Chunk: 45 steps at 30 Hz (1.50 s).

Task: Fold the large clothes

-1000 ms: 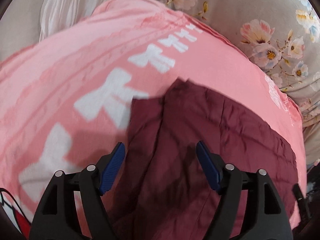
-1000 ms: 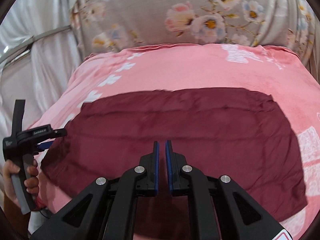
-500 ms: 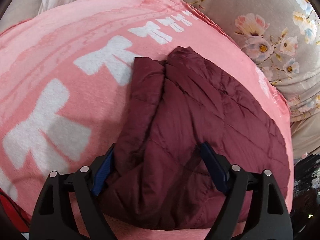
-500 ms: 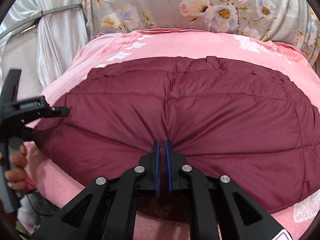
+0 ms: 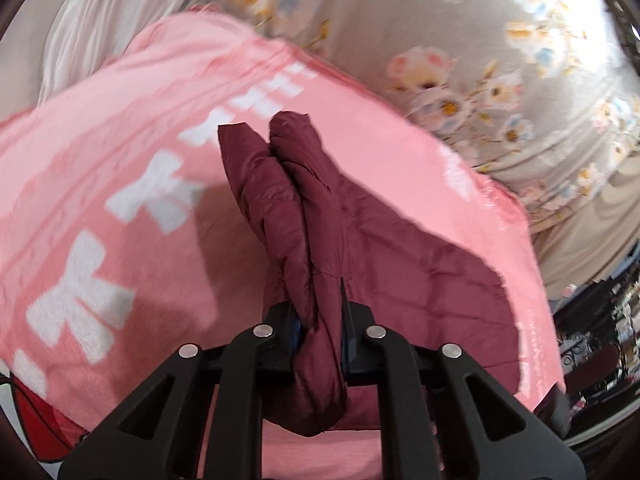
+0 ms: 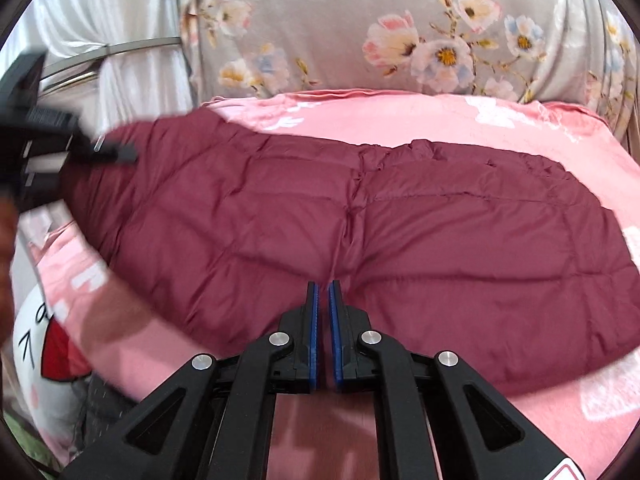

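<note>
A maroon quilted puffer garment lies across a pink blanket with white bow prints. My left gripper is shut on a bunched fold of the garment at its left end and holds that end raised off the blanket. It also shows at the left of the right wrist view, blurred. My right gripper is shut on the garment's near edge at the middle seam, where the fabric puckers.
A grey floral cloth rises behind the blanket. White drapery hangs at the back left. A white and red cartoon cushion lies at the near left. Dark clutter lies beyond the bed's right edge.
My left gripper went from open around the garment's left end to shut on it and lifted it. The right gripper stayed shut on the near edge and the garment rose.
</note>
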Each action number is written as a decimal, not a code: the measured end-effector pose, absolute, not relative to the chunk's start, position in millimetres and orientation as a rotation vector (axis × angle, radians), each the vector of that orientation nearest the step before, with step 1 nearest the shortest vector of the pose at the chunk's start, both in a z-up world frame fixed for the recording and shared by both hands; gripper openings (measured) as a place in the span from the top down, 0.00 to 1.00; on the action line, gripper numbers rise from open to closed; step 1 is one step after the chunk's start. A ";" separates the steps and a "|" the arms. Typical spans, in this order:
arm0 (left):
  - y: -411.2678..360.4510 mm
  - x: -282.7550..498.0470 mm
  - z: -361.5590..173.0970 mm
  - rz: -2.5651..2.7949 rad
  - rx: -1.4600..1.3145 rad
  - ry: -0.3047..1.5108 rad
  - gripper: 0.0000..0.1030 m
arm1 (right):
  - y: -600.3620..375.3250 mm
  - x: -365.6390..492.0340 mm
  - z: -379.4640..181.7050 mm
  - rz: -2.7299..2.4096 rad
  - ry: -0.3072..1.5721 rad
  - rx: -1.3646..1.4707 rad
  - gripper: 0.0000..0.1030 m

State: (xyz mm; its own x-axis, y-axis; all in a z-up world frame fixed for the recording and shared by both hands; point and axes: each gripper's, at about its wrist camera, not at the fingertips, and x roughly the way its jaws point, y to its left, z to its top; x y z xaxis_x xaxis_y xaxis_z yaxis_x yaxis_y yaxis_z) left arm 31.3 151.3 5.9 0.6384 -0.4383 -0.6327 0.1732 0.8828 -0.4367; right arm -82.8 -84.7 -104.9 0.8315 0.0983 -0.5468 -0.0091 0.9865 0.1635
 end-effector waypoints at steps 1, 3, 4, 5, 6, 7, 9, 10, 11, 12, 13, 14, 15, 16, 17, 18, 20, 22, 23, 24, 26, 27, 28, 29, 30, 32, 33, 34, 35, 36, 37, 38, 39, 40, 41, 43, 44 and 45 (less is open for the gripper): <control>145.6 27.0 16.6 -0.380 -0.346 0.787 0.89 | -85.3 -88.0 -107.6 0.058 0.598 0.160 0.94; 137.0 22.2 29.9 -0.409 -0.335 0.761 0.89 | -85.5 -92.5 -113.4 0.056 0.613 0.163 0.94; 131.3 20.4 36.3 -0.424 -0.331 0.748 0.89 | -86.0 -93.4 -117.1 0.059 0.620 0.165 0.94; 123.4 15.9 44.9 -0.449 -0.324 0.731 0.89 | -85.9 -93.2 -119.8 0.061 0.626 0.166 0.94; 117.6 14.0 49.9 -0.463 -0.321 0.722 0.89 | -85.6 -92.8 -122.4 0.062 0.629 0.165 0.94; 108.8 9.8 57.0 -0.487 -0.310 0.709 0.89 | -85.3 -92.4 -124.4 0.062 0.626 0.161 0.94; 94.8 3.4 67.7 -0.524 -0.288 0.693 0.89 | -84.6 -92.7 -127.7 0.066 0.621 0.158 0.94; 90.3 1.8 71.0 -0.537 -0.278 0.690 0.89 | -85.6 -91.5 -129.5 0.070 0.619 0.161 0.94; 79.8 -1.5 75.7 -0.558 -0.262 0.684 0.89 | -86.4 -90.8 -130.9 0.073 0.622 0.165 0.94; 72.0 -4.2 78.6 -0.573 -0.250 0.681 0.89 | -87.3 -90.1 -132.0 0.077 0.621 0.169 0.94; 63.1 -6.4 81.6 -0.589 -0.237 0.680 0.89 | -88.2 -89.8 -132.5 0.080 0.620 0.172 0.94; 56.5 -8.1 82.2 -0.602 -0.228 0.680 0.89 | -87.5 -90.3 -132.8 0.082 0.619 0.174 0.94; 47.6 -9.7 84.0 -0.619 -0.215 0.680 0.89 | -87.6 -91.1 -133.0 0.085 0.618 0.176 0.94; 38.7 -11.9 85.6 -0.635 -0.202 0.680 0.89 | -88.8 -91.8 -133.2 0.090 0.618 0.182 0.94; 31.6 -13.2 86.9 -0.647 -0.192 0.680 0.89 | -88.9 -92.8 -133.4 0.093 0.618 0.188 0.94; 21.6 -14.6 88.1 -0.664 -0.178 0.680 0.89 | -90.4 -93.2 -132.9 0.098 0.619 0.196 0.94; 5.8 -16.3 88.8 -0.685 -0.157 0.683 0.90 | -94.5 -95.6 -131.3 0.102 0.621 0.219 0.96; -12.4 -14.8 88.1 -0.705 -0.132 0.689 0.90 | -99.7 -100.3 -128.4 0.107 0.617 0.245 0.97; -18.8 -13.9 87.8 -0.710 -0.123 0.692 0.90 | -103.3 -104.2 -126.1 0.109 0.612 0.256 0.97; -27.3 -12.3 86.6 -0.717 -0.113 0.696 0.90 | -107.6 -109.2 -123.5 0.112 0.606 0.266 0.97; -46.3 -8.5 82.2 -0.735 -0.090 0.715 0.90 | -114.7 -118.2 -120.0 0.102 0.602 0.273 0.97; -55.5 -7.8 79.7 -0.743 -0.076 0.723 0.90 | -119.3 -123.0 -119.2 0.094 0.604 0.278 0.97; -69.1 -6.0 76.2 -0.753 -0.057 0.734 0.91 | -126.4 -130.1 -118.3 0.080 0.605 0.287 0.97; -77.5 -5.8 73.8 -0.761 -0.044 0.741 0.91 | -132.1 -134.3 -117.8 0.067 0.606 0.292 0.97; -88.8 -5.9 70.7 -0.770 -0.030 0.750 0.91 | -140.0 -140.1 -117.4 0.047 0.607 0.299 0.97; -112.3 -4.8 63.0 -0.787 0.000 0.772 0.91 | -155.9 -151.3 -117.1 0.002 0.607 0.313 0.97; -123.0 -4.2 58.3 -0.795 0.014 0.785 0.91 | -162.8 -155.9 -117.3 -0.019 0.607 0.319 0.97; -137.1 -3.4 52.0 -0.801 0.032 0.801 0.91 | -171.3 -161.0 -117.6 -0.045 0.609 0.327 0.97; -144.2 -3.8 47.1 -0.806 0.043 0.811 0.91 | -178.3 -163.5 -117.8 -0.066 0.610 0.333 0.97; -153.9 -3.1 41.1 -0.809 0.056 0.826 0.91 | -187.2 -167.2 -118.2 -0.094 0.612 0.342 0.97; -166.7 -2.4 32.7 -0.810 0.073 0.845 0.91 | -196.7 -168.9 -118.2 -0.120 0.613 0.354 0.97; -175.2 -1.4 26.4 -0.810 0.084 0.859 0.92 | -202.1 -170.6 -119.0 -0.140 0.615 0.361 0.97; -184.5 -0.4 18.8 -0.810 0.098 0.875 0.92 | -210.1 -172.8 -119.3 -0.163 0.615 0.370 0.97; -193.0 1.7 10.1 -0.809 0.107 0.897 0.92 | -218.3 -174.8 -119.4 -0.185 0.615 0.378 0.96; -197.9 2.4 3.6 -0.809 0.113 0.913 0.92 | -224.6 -175.8 -119.5 -0.205 0.615 0.382 0.96; -210.9 5.0 -10.1 -0.810 0.129 0.946 0.92 | -237.1 -178.0 -119.7 -0.240 0.614 0.387 0.96; -217.9 5.3 -19.5 -0.806 0.142 0.963 0.92 | -243.2 -179.0 -119.4 -0.266 0.627 0.395 0.96; -222.2 5.6 -25.4 -0.803 0.152 0.971 0.92 | -247.7 -179.7 -119.8 -0.276 0.627 0.399 0.96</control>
State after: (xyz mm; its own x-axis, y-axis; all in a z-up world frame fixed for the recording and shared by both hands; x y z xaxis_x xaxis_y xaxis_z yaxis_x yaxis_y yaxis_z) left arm 5.6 -222.2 -25.4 0.3069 -0.5395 -0.7840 0.6687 0.7084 -0.2257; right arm -179.7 -247.7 -119.8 0.7774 -0.1296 -0.6155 0.3671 0.8881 0.2767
